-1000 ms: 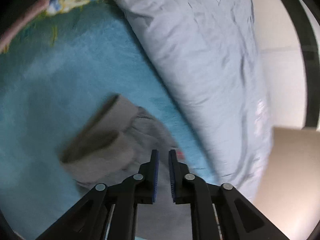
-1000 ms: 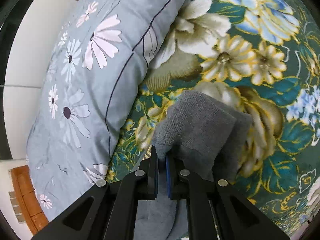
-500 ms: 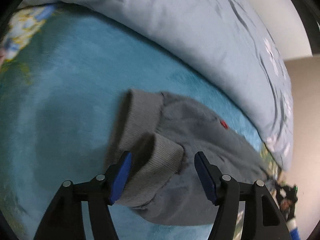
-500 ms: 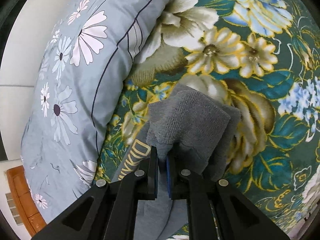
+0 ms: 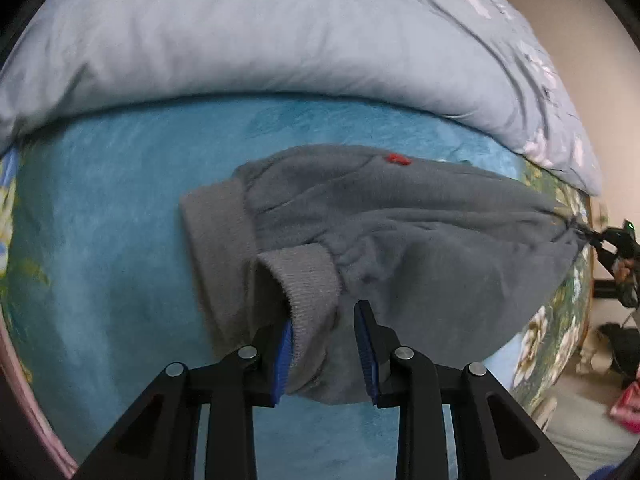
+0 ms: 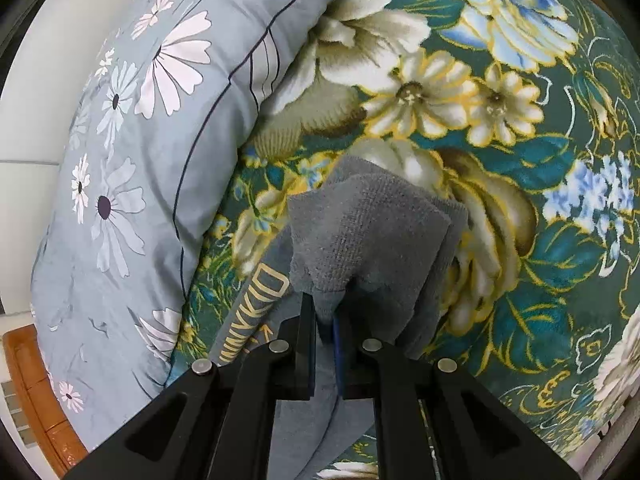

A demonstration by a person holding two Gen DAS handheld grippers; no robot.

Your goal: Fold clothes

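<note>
A grey fleece garment (image 5: pixel 400 240) lies stretched across the teal blanket (image 5: pixel 100 240). Its two ribbed cuffs point left, and one cuff (image 5: pixel 308 280) sits between the jaws of my left gripper (image 5: pixel 324 336). Those jaws are closing; the left pad touches the cuff and a small gap shows at the right pad. The garment's far end is pulled taut by my right gripper (image 5: pixel 612 240) at the right edge. In the right wrist view my right gripper (image 6: pixel 324 320) is shut on a bunched fold of the garment (image 6: pixel 368 240), which carries pale lettering (image 6: pixel 256 312).
A large grey-blue flowered pillow (image 5: pixel 280 32) lies along the far side of the garment, also on the left in the right wrist view (image 6: pixel 120 160). The flowered green blanket (image 6: pixel 520 120) covers the bed. A wooden bed frame (image 6: pixel 28 392) shows at lower left.
My left gripper rolled round, went from shut to wide, then narrowed around the ribbed cuff. The garment now lies level across its view. The right gripper kept its grip and barely moved.
</note>
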